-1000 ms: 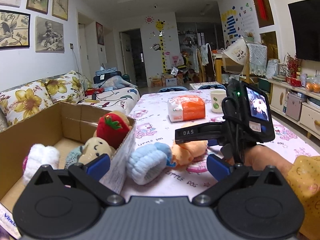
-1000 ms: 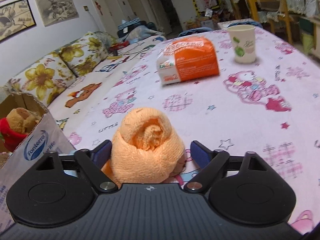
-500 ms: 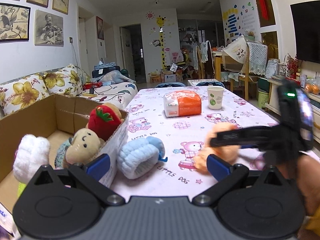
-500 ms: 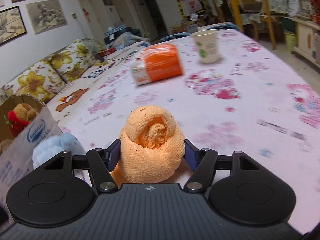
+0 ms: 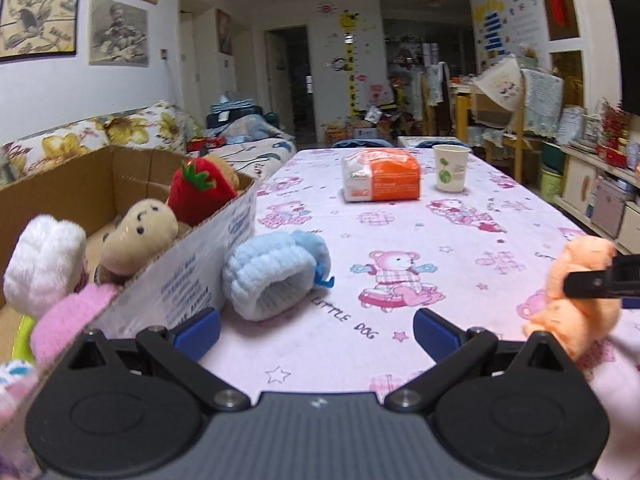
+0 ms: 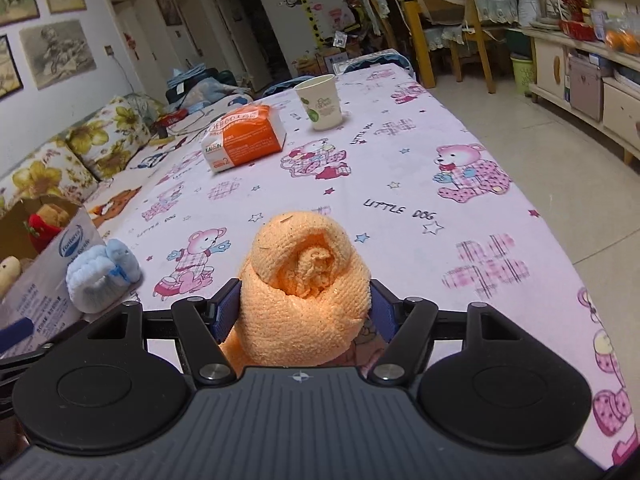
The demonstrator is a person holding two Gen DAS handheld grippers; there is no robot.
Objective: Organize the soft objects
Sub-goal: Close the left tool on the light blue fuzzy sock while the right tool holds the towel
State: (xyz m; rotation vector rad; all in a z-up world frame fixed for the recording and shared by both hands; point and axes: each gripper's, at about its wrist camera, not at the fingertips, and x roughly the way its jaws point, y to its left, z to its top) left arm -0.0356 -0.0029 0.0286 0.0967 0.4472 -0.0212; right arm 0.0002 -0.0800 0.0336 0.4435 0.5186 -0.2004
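Since a second ago my right tool (image 6: 306, 312) carries the orange rolled towel (image 6: 304, 280) away from the cardboard box (image 5: 192, 264). Its jaws ease apart yet pinch the towel; my left tool (image 5: 316, 326) stays spread, empty.

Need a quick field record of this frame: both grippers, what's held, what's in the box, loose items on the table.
left gripper: open, empty
right gripper: jaws opening, pads against orange rolled towel
cardboard box: strawberry plush, tan plush, white plush, pink plush
blue rolled towel: on the table beside the box
tissue pack: far table
paper cup: upright, right of tissue pack
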